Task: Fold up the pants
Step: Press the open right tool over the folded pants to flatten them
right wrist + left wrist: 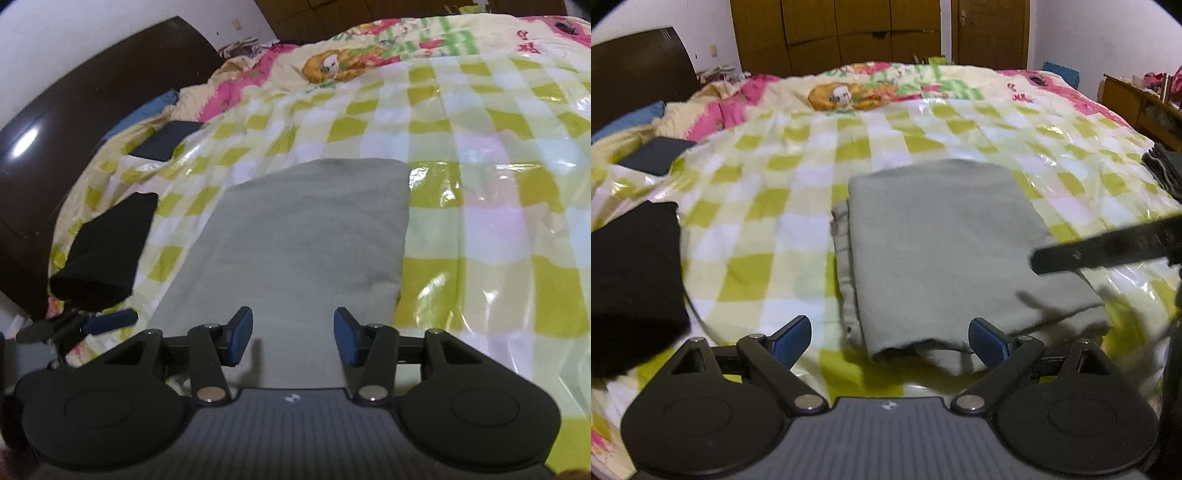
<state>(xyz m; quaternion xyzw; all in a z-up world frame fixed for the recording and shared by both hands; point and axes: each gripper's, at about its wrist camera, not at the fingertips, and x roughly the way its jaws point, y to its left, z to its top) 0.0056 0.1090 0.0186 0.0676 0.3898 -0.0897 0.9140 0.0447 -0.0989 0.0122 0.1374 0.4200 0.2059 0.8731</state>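
Grey pants [960, 254], folded into a thick rectangle, lying on the checkered bed cover [768, 221] near its front edge. Left gripper [890, 339] wide open at the near corner, holding nothing; right gripper [293, 334] open above them, empty. Black garment [631, 280] toward the left edge.

Bedcover: a green-and-white checked sheet [783, 229] lay glossy over the bed.
Quilt: cartoon-printed [849, 92], bunched behind it.
Headboard: dark wood [74, 110].
Wardrobe: brown doors [834, 33] stood shut.

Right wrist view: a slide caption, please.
Open right gripper hovers over folded grey pants on the checkered bedspread.
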